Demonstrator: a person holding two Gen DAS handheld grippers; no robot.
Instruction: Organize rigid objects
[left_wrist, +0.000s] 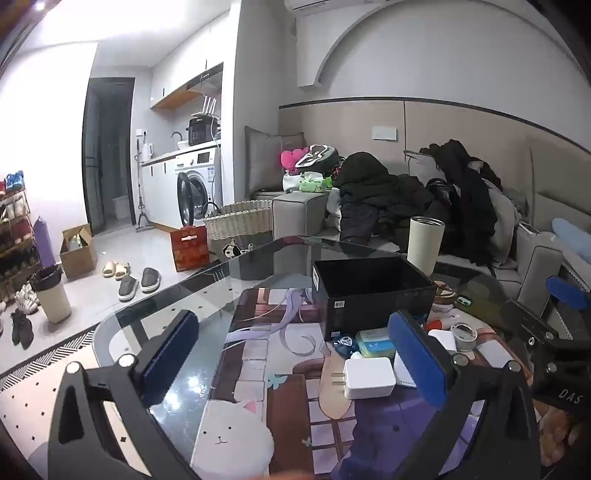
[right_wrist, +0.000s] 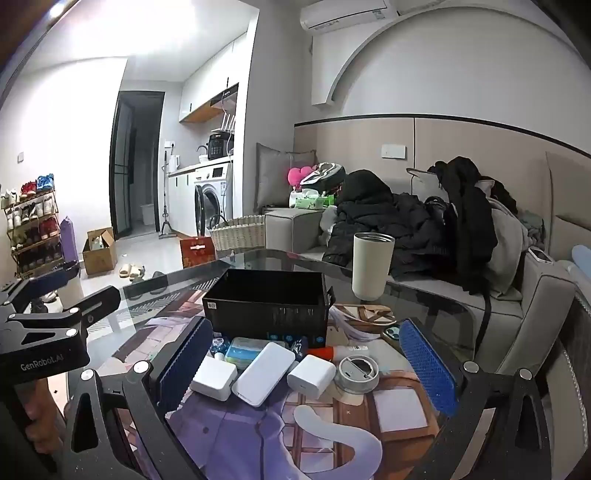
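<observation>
A black box (right_wrist: 266, 306) stands open at the centre of the right wrist view, on the glass desk (right_wrist: 436, 306). Just below it lie a white charger (right_wrist: 214, 376), a power bank (right_wrist: 264, 373), a second white adapter (right_wrist: 308, 376) and a round tin (right_wrist: 357, 373). A cream cup (right_wrist: 371, 265) stands upper right. The right gripper (right_wrist: 306, 362) and the left gripper (left_wrist: 295, 354) both gape wide, holding nothing.

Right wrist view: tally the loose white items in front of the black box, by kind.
White plug adapters: 2
White power bank: 1
Total: 3, all on the mat before the black box; both grippers open.
</observation>
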